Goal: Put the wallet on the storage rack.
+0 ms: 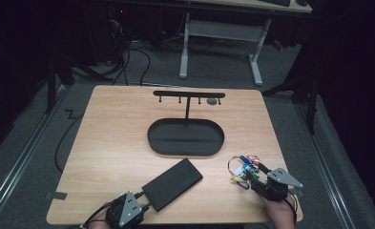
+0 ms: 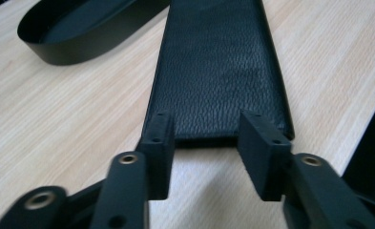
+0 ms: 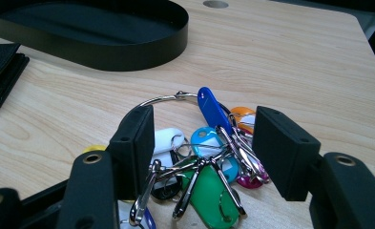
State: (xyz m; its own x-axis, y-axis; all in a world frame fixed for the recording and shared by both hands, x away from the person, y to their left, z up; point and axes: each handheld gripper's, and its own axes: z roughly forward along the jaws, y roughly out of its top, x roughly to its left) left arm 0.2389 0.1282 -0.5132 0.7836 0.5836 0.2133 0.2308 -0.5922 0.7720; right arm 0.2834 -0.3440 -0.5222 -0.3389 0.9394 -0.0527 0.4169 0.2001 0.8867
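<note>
The desk was a pale wood-grain slab with rounded corners, matte and lightly streaked, standing on grey carpet in a dark room. Beyond its far edge stood another desk on white legs, with black cables looping over the floor beside it.

Near the middle of the desk sat an oval tray of thin black metal, with a low upright wall and a flat smooth floor. From its far side rose a slim black post carrying a crossbar with short pegs hanging under it. A small round grey disc showed in the desktop just past the bar.

A flat black wallet, long and rectangular with a pebbled leather grain and a stitched rolled edge, lay at an angle on the desk near the front edge, left of centre and close to the tray. The left tool was low at the wallet's near end; its blocky black jaws were spread, one at each corner of that end, and the pads did not press on the leather.

At the front right lay a bunch of keys on a thin steel ring, with glossy plastic tags in blue, green, white, orange, yellow and pink among bright metal clips. The right tool stood over the bunch with its jaws apart on either side, not pinching it.
</note>
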